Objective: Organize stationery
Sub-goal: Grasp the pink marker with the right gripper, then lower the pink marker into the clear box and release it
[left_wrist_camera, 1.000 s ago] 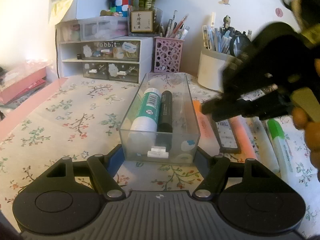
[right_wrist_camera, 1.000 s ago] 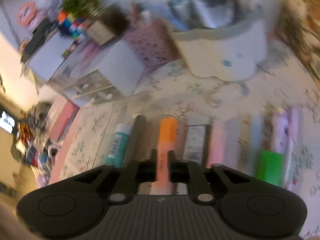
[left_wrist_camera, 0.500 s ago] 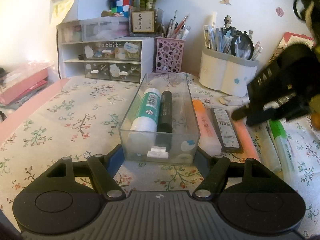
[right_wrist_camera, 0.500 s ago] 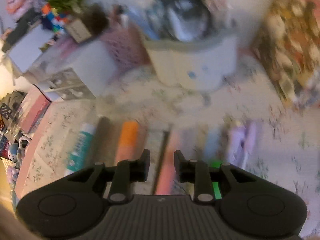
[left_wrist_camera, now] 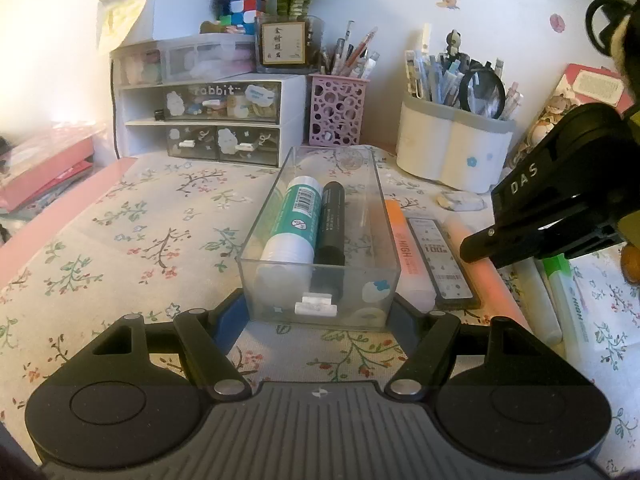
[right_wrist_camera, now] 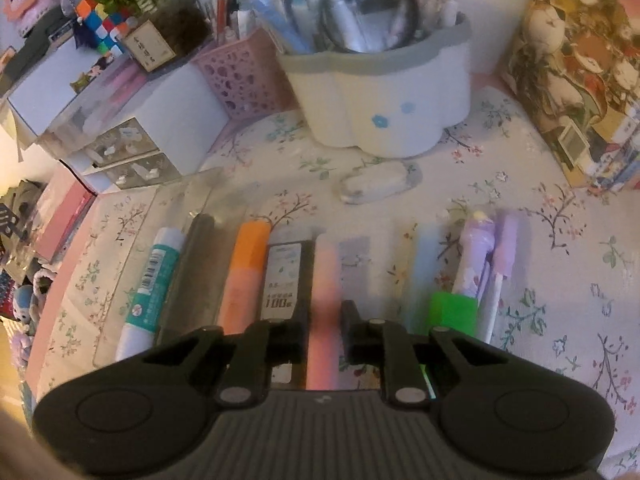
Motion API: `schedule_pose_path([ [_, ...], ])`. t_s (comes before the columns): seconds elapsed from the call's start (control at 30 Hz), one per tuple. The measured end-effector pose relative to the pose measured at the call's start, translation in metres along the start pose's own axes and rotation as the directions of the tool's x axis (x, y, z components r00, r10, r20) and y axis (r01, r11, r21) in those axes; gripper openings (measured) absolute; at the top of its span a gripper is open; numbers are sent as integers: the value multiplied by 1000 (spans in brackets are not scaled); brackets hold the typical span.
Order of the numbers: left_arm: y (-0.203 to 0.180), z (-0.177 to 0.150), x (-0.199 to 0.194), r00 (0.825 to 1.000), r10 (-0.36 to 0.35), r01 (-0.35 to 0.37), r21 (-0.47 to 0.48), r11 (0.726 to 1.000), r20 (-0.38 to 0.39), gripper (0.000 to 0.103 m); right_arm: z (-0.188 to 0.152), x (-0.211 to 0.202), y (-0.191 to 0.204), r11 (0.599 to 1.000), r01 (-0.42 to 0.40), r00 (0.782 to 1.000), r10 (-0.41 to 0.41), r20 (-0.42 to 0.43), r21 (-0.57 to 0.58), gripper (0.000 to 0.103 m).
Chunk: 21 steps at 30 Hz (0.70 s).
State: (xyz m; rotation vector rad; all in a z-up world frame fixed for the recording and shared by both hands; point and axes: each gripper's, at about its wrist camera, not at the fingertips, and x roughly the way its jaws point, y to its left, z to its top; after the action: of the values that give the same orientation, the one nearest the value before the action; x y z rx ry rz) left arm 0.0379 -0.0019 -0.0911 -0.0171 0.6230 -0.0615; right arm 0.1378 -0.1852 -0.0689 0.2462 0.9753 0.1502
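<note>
Stationery lies in a row on the flowered tablecloth [left_wrist_camera: 120,216], just to the right of a clear plastic box [left_wrist_camera: 320,300] that the left gripper [left_wrist_camera: 320,308] clamps by its near end, one finger pressed on each side wall. Inside the box a teal and white glue stick [left_wrist_camera: 294,224] and a black marker [left_wrist_camera: 331,224] lie side by side, lengthwise.

Beside the box, running left to right, are an orange highlighter [right_wrist_camera: 244,272], a black pencil-lead case [right_wrist_camera: 282,276], a pink highlighter [right_wrist_camera: 325,280], a pale highlighter [left_wrist_camera: 536,300], a green-capped highlighter [right_wrist_camera: 452,312] and a purple pen [right_wrist_camera: 476,252]. The right gripper [right_wrist_camera: 325,332] is tipped down over the row, its fingers [right_wrist_camera: 352,324] straddling the pink highlighter and closed in against its sides, with the highlighter lying flat on the cloth. From the left camera that gripper shows as a dark shape above the same highlighter.

A small white eraser [right_wrist_camera: 380,188] lies apart, nearer the back. Behind it stand a white pen holder [right_wrist_camera: 384,92] with a magnifying glass [right_wrist_camera: 368,4] in it, a pink perforated cup [left_wrist_camera: 338,110] of pens and a white set of drawers [left_wrist_camera: 208,120]
</note>
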Motion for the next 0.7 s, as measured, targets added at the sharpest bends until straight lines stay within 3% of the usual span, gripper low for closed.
schedule_pose_path([
  [0.27,1,0,0,1000,-5,5,5,1000,0,72,12,-27,6,995,-84,993,79,91,51,3],
  [0.43,0,0,1,1000,-5,5,10,1000,-1,72,27,-36,19,978,-188,975,175,137,90,3],
  [0.7,-1,0,1,1000,-5,5,16,1000,-2,72,39,-14,49,959,-248,965,234,116,135,3],
])
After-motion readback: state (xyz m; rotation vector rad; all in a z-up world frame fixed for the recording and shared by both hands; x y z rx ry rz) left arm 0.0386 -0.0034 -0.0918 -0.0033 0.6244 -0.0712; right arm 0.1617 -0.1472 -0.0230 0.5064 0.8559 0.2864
